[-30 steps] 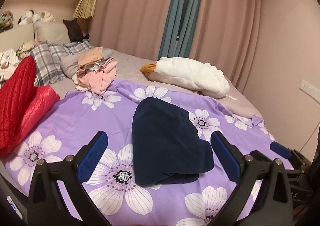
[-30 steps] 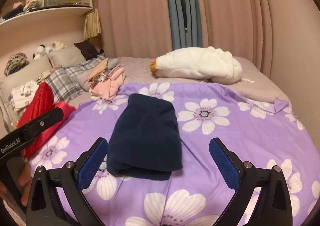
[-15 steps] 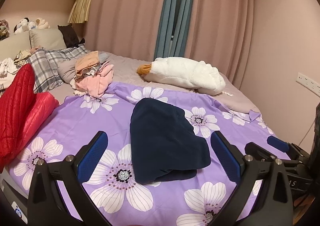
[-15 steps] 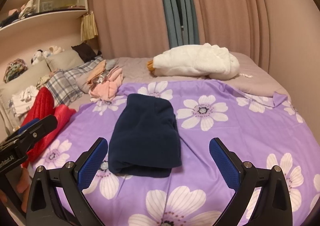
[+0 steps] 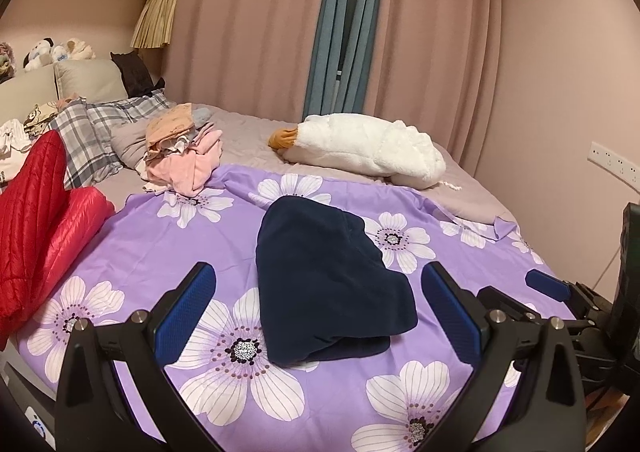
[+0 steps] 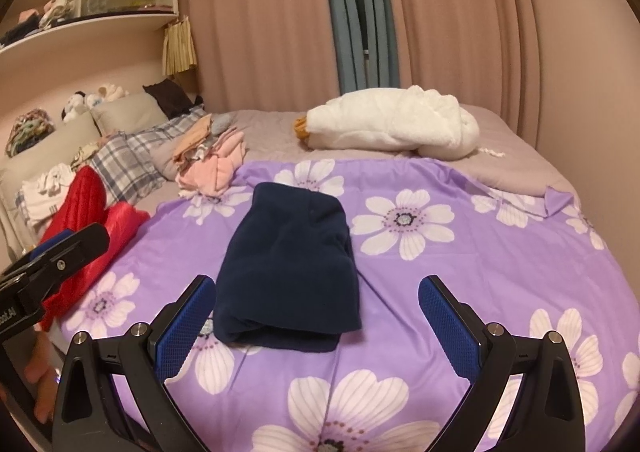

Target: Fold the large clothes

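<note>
A folded dark navy garment (image 5: 324, 276) lies on the purple flowered bedspread (image 5: 160, 248); it also shows in the right wrist view (image 6: 290, 264). My left gripper (image 5: 318, 312) is open and empty, held above the bed's near edge, short of the garment. My right gripper (image 6: 316, 326) is open and empty, held just before the garment's near fold. The right gripper shows at the right edge of the left wrist view (image 5: 560, 292), and the left gripper at the left edge of the right wrist view (image 6: 60, 256).
A red quilted jacket (image 5: 36, 220) lies at the left of the bed. A pile of pink and peach clothes (image 5: 184, 152) and plaid pillows (image 5: 92, 132) sit further back. A white plush goose (image 5: 368, 148) lies across the far side. Curtains hang behind; wall shelves (image 6: 88, 8) hang at upper left.
Both grippers have drawn back and risen slightly from the garment, which looks a little farther away. The folded garment has not moved. Both grippers stay open.
</note>
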`<state>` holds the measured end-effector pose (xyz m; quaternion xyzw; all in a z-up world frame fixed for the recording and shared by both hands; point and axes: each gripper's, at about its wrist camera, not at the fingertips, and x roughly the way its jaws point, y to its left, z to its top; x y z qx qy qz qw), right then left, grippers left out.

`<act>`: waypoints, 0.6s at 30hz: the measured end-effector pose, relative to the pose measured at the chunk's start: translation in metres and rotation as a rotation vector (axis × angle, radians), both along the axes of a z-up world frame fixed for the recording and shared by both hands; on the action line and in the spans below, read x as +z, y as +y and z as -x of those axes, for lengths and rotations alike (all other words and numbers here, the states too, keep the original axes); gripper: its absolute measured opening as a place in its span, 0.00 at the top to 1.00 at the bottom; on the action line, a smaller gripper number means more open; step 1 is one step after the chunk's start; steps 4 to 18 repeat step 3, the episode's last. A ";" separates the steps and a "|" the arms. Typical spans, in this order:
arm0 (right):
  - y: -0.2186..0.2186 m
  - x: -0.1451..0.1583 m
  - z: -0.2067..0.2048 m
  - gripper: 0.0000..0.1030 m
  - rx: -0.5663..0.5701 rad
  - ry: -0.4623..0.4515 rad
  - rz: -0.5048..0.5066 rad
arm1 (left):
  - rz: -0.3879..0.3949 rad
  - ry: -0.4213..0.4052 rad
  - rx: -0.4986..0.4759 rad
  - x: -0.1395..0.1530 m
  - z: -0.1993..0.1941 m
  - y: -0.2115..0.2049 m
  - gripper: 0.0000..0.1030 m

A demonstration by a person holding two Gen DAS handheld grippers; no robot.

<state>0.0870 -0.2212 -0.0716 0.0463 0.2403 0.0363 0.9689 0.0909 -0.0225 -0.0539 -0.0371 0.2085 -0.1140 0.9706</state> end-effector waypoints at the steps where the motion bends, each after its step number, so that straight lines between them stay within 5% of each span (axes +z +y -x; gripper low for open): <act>1: 0.000 0.000 0.000 0.02 -0.002 -0.002 0.003 | -0.003 -0.002 0.007 0.000 0.000 0.000 0.00; 18: 0.000 0.000 0.000 0.02 -0.006 -0.003 0.003 | -0.009 -0.002 0.021 -0.001 -0.001 0.001 0.00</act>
